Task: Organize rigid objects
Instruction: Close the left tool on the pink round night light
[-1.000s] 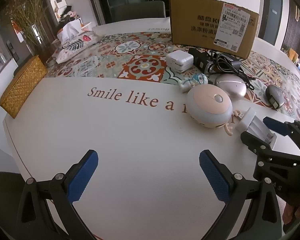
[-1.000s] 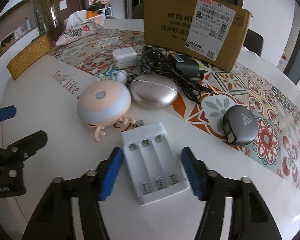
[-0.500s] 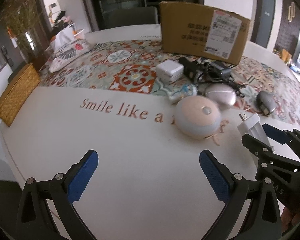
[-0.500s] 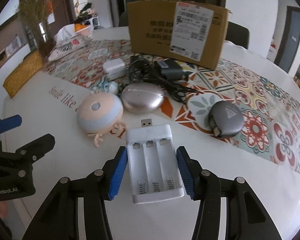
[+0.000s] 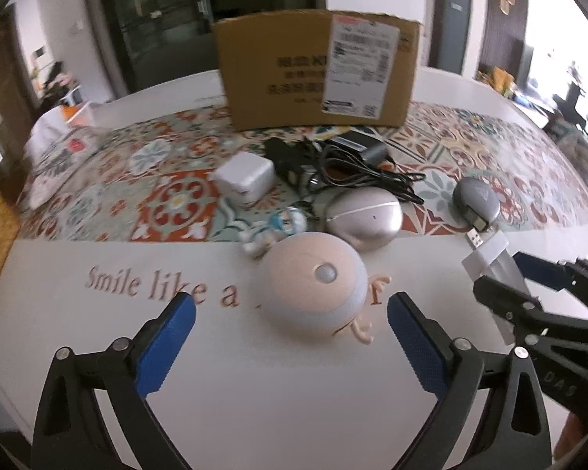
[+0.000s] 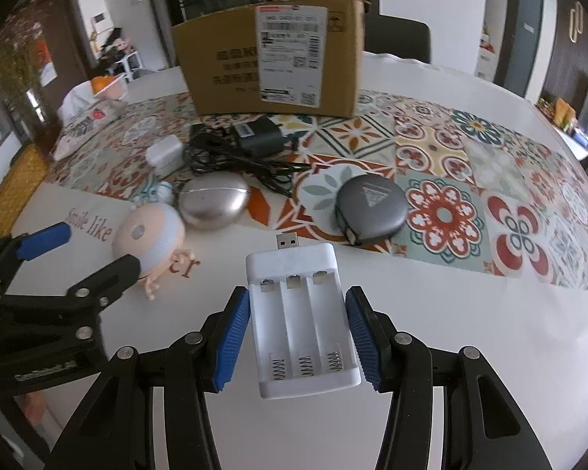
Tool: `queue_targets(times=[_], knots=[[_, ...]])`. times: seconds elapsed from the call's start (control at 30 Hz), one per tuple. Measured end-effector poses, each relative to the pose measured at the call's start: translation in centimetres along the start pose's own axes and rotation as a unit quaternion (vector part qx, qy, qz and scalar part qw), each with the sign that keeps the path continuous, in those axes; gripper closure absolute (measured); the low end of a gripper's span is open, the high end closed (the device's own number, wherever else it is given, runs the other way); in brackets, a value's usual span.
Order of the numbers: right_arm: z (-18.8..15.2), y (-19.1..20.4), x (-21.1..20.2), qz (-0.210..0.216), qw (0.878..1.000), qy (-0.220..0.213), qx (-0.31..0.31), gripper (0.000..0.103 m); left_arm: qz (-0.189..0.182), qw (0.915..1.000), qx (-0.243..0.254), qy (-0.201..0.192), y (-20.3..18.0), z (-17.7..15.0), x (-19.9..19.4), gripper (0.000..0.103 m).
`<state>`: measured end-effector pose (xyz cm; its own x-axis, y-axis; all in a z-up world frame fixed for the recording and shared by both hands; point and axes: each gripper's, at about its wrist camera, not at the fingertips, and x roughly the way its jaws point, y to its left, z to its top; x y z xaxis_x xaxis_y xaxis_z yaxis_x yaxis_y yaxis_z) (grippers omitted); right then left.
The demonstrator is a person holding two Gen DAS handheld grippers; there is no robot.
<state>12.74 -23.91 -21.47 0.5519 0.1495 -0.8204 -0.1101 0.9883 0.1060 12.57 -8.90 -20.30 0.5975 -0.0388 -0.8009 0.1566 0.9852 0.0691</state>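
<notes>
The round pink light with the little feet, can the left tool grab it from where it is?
Probably yes. The left tool is open, the round pink light sits just ahead between its fingers, and nothing lies between them on the white table.

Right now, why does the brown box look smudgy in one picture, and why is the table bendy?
Left wrist view: the brown cardboard box and its white label are motion-blurred. Right wrist view: sharper, the label's barcodes show, and the white three-slot battery charger is crisp. In both, the fisheye lens curves the white table edge.
</notes>
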Motion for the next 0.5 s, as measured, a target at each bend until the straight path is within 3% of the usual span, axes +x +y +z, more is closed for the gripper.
queue_targets(times=[0.17, 0.3, 0.5], knots=[[0.2, -0.3, 0.3, 0.0, 1.0, 0.007, 0.017, 0.052, -0.003, 0.999, 0.045, 0.005, -0.8, 0.2, 1.5, 0.006], [0.4, -0.1, 1.0, 0.003, 1.0, 0.014, 0.024, 0.052, -0.011, 0.9983, 0.055, 0.018, -0.7, 0.4, 2.8, 0.016], [0.6, 0.2, 1.7, 0.006, 0.999, 0.023, 0.035, 0.052, -0.03, 0.9979, 0.052, 0.024, -0.5, 0.8, 3.9, 0.016]])
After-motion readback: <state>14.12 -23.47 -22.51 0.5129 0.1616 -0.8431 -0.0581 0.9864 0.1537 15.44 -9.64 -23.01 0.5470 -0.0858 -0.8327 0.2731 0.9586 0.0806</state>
